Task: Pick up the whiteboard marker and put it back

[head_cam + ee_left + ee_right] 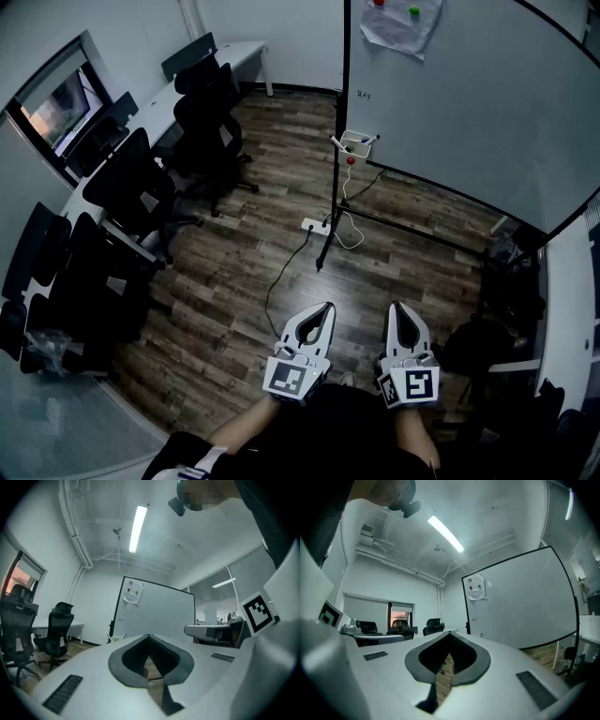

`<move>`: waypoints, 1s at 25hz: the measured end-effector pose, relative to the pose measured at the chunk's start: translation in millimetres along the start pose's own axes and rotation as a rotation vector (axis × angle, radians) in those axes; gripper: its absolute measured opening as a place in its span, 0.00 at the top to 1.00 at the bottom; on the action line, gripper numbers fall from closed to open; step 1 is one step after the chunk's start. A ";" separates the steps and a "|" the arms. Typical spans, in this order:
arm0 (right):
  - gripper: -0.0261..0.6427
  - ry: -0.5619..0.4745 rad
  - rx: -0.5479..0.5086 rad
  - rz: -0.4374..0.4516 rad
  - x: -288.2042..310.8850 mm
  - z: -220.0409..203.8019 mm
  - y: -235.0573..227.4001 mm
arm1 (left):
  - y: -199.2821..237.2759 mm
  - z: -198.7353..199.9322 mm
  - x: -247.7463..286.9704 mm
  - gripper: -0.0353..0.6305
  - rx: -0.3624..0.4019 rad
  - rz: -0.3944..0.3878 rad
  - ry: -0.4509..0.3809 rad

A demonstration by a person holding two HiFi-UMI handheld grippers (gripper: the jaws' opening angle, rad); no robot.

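A large whiteboard [469, 103] stands on a black frame ahead of me. A small white tray [357, 142] hangs at its lower left corner, and whiteboard markers [339, 143] poke out of it, one with a dark cap. My left gripper [326, 307] and right gripper [395, 307] are held level side by side low in the head view, well short of the board. Both are shut, with nothing between their jaws. The left gripper [149, 637] faces the whiteboard [159, 613] across the room. The right gripper [451, 633] has the whiteboard [520, 606] to its right.
Black office chairs [202, 117] and white desks [164, 98] line the left wall. A power strip [314, 225] with trailing cables lies on the wood floor by the board's stand [330, 211]. A paper sheet [401, 23] with coloured magnets hangs on the board. Dark clutter [506, 309] sits at the right.
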State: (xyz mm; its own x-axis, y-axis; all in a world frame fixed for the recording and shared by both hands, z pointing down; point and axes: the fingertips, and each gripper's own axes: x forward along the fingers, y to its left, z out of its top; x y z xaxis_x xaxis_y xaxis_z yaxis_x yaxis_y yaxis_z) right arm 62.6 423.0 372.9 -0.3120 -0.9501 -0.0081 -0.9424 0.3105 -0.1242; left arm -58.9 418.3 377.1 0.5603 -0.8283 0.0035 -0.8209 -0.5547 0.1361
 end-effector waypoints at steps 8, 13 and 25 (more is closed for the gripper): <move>0.94 0.008 -0.008 -0.003 2.5 -3.1 10.6 | 8.3 -1.2 -6.4 0.93 0.003 -0.003 -0.004; 0.94 -0.010 0.037 0.002 6.3 -3.7 16.6 | 15.6 -0.2 -8.2 0.93 -0.002 -0.013 -0.009; 0.94 0.005 0.017 -0.031 15.4 -9.0 41.9 | 48.4 -1.8 -23.5 0.93 -0.028 -0.020 0.012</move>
State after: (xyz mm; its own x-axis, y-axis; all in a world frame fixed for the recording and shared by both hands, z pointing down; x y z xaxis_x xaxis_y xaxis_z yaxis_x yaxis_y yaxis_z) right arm 17.2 421.7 376.5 -0.2830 -0.9591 0.0006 -0.9495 0.2801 -0.1411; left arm -111.6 411.0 385.4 0.5777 -0.8161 0.0122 -0.8064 -0.5683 0.1637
